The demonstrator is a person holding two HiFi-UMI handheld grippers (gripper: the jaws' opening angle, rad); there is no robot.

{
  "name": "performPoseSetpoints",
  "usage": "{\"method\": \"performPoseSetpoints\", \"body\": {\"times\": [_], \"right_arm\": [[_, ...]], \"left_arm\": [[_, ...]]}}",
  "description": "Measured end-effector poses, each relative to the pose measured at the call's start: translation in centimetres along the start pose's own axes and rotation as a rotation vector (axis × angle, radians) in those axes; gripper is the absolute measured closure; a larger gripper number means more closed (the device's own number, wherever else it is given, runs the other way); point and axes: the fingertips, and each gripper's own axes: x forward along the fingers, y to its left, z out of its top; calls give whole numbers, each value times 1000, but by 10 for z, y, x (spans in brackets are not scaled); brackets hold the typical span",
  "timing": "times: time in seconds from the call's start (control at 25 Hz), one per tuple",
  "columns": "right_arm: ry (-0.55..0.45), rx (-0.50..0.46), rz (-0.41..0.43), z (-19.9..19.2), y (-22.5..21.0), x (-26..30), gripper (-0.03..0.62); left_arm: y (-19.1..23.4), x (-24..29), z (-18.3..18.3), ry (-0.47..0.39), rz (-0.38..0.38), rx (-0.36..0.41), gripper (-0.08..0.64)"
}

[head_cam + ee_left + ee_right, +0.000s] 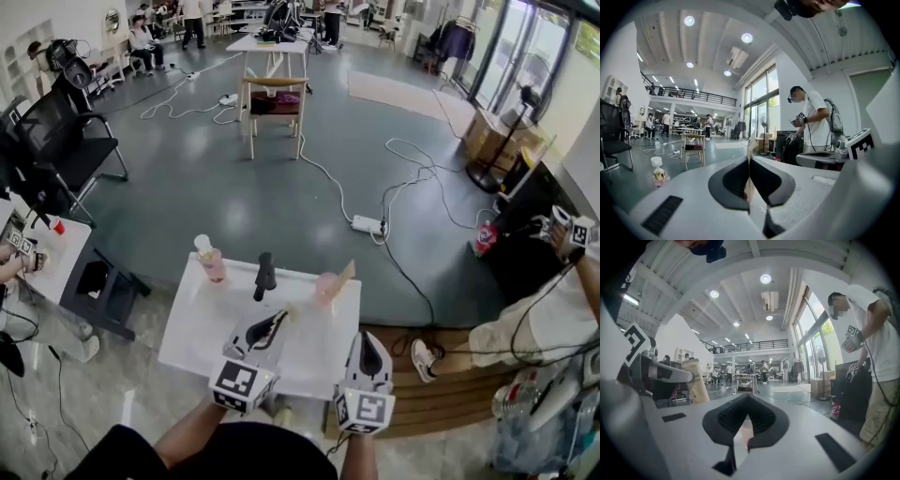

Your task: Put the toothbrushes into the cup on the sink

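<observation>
A white sink (202, 328) stands below me, bearing a pink cup (324, 290) with a beige toothbrush (346, 272) leaning out of it. My left gripper (277, 320) hovers over the basin, left of the cup, shut on a thin beige toothbrush pack (750, 147) that pokes up past its tips (749, 162). The same pack (696, 380) appears at the left of the right gripper view. My right gripper (367, 341) hangs at the sink's near right corner, just short of the cup. Its jaws (749, 397) are shut, with nothing seen held.
A black faucet (265, 275) rises at the sink's back edge, a pink bottle with a white cap (208, 259) to its left. White tables, a black chair (56, 141) and cables lie around. A person (553, 309) stands at the right.
</observation>
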Motion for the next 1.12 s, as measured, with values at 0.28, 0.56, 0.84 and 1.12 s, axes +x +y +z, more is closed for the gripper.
{"method": "performPoseSetpoints", "body": {"times": [0.28, 0.56, 0.84, 1.12], "right_arm": [[-2, 5, -1, 2, -1, -1, 592], [5, 16, -10, -4, -3, 3, 594], [18, 26, -31, -10, -13, 11, 594], [41, 45, -65, -19, -25, 25, 594]], "left_arm": [[-2, 0, 1, 6, -3, -13, 554], [1, 9, 5, -10, -12, -14, 554], [0, 33, 15, -25, -38, -2, 554], [1, 70, 24, -36, -80, -5, 554]]}}
